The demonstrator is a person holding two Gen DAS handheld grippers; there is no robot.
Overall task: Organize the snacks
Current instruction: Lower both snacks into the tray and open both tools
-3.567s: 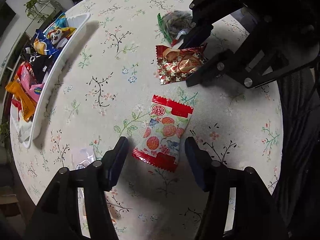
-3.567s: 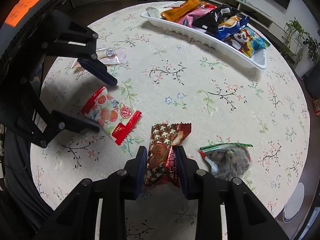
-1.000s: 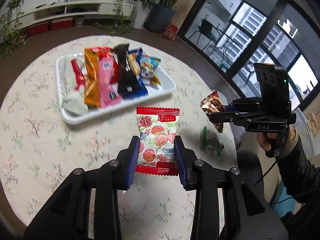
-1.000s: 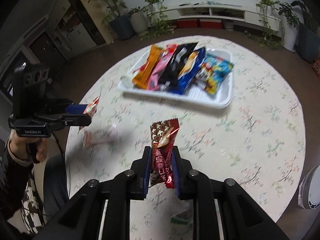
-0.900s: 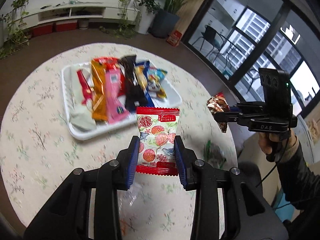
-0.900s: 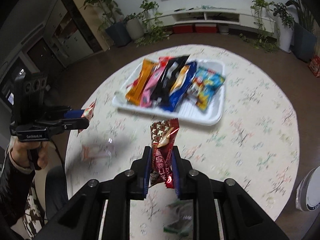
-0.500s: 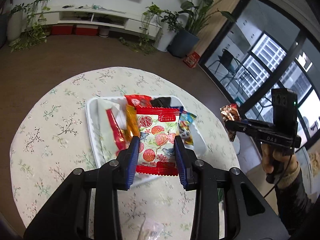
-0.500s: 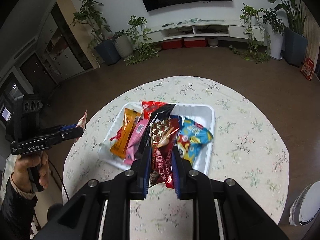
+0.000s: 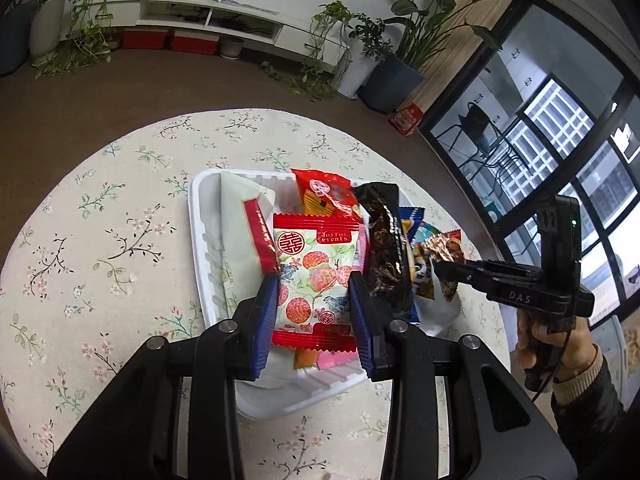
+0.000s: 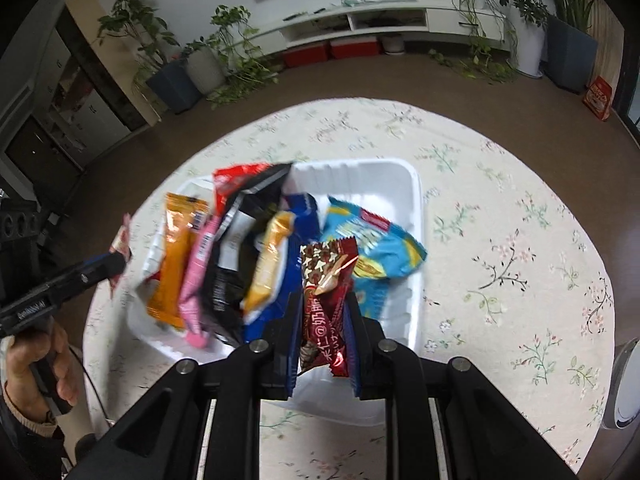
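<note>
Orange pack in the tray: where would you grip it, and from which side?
Grip the orange pack across its narrow width near the near end, coming from above with the claw straddling it. It is long and slim, lying lengthwise in the tray with the pink pack tight against one long side, so a finger there would likely have to wedge in. Both claws are full now.

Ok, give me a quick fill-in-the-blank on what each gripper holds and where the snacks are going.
1. The left gripper holds a red-edged packet printed with ____.
2. The right gripper is shut on a brown star-patterned ____.
3. Both hang above the white rectangular ____, which already holds snacks.

Missing: lychees; wrapper; tray
</note>
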